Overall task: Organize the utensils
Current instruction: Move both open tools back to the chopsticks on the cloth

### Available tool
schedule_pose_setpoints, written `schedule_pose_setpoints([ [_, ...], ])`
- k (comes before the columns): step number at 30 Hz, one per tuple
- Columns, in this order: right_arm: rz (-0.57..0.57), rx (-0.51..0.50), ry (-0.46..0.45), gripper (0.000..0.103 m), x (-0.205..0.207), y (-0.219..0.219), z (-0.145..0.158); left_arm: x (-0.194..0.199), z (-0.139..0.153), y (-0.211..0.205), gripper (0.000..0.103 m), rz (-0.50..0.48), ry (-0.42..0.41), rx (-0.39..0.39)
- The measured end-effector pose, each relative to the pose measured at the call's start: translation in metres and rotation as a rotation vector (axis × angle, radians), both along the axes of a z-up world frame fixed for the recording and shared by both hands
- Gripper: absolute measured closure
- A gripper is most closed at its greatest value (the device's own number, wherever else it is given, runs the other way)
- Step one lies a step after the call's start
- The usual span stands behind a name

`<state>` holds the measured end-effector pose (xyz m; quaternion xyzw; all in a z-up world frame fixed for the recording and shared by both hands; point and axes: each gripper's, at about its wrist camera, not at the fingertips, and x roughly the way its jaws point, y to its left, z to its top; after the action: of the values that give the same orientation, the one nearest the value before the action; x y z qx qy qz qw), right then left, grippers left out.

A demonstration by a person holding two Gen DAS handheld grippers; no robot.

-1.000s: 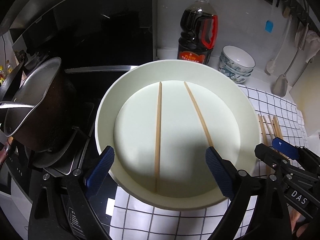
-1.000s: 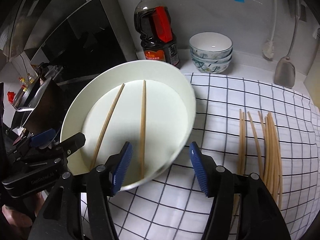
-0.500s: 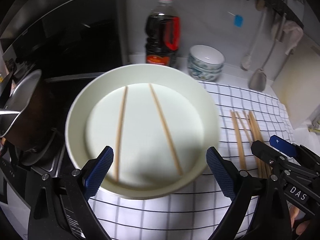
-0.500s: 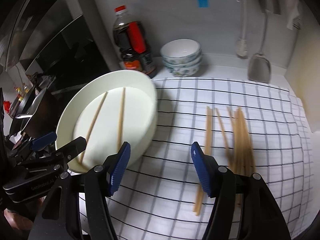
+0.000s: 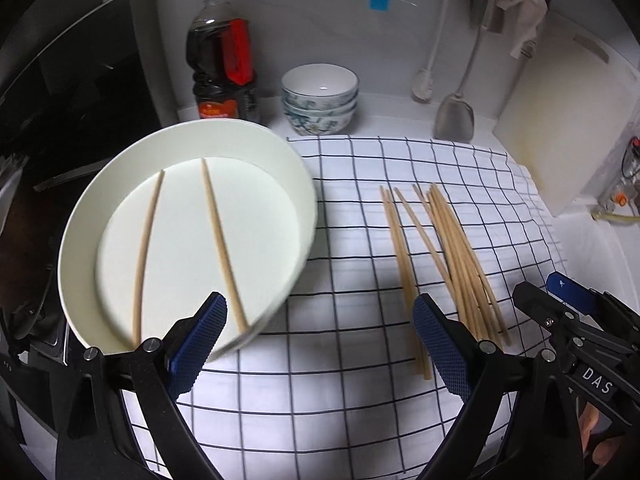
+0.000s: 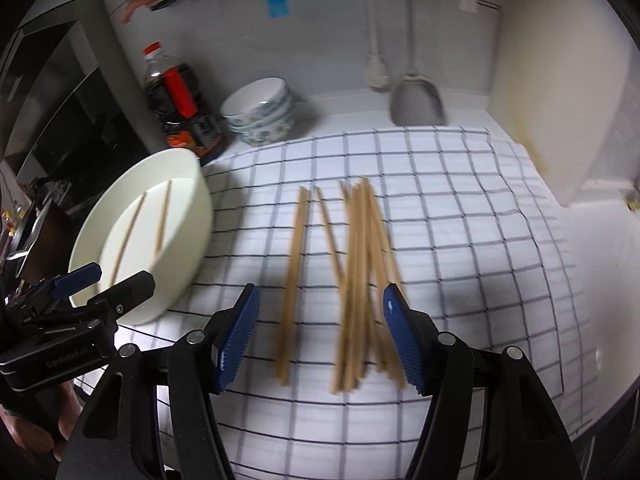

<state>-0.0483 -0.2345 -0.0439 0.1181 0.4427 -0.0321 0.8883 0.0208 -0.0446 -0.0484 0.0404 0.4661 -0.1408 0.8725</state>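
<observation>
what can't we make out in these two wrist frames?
- Loose chopsticks: right wrist view, motion blur and overlap, count unclear.
- Bottle label: both views, too small to read.
- Pot at left edge: left wrist view, cut off and dark.
- Plate near rim: left gripper finger covers it.

Bending strongly toward black corners at every edge, both fisheye views. Glowing bright at six o'clock on the checked cloth [image 5: 360,400], dimming toward nine o'clock by the dark stove. Smearing with motion blur across the loose chopsticks [image 6: 360,280] and the hanging spatula [image 6: 416,100] at twelve o'clock.
</observation>
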Motion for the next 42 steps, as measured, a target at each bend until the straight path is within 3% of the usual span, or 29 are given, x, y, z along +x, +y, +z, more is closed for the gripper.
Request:
schedule_pose_setpoints([
  [12,-0.046,-0.017,0.018,0.042,-0.025,-0.051,-0.025,-0.014,-0.028,-0.036,0.011,0.004,0.030,0.020],
  [24,-0.042,-0.018,0.038,0.042,-0.029,-0.074,-0.054,-0.020,-0.047,-0.056,0.011,0.021,0.013,0.044],
  [42,0.009,-0.032,0.014,0.042,0.008,-0.081,-0.082,0.003,-0.082,-0.070,0.011,0.077,-0.004,0.055],
])
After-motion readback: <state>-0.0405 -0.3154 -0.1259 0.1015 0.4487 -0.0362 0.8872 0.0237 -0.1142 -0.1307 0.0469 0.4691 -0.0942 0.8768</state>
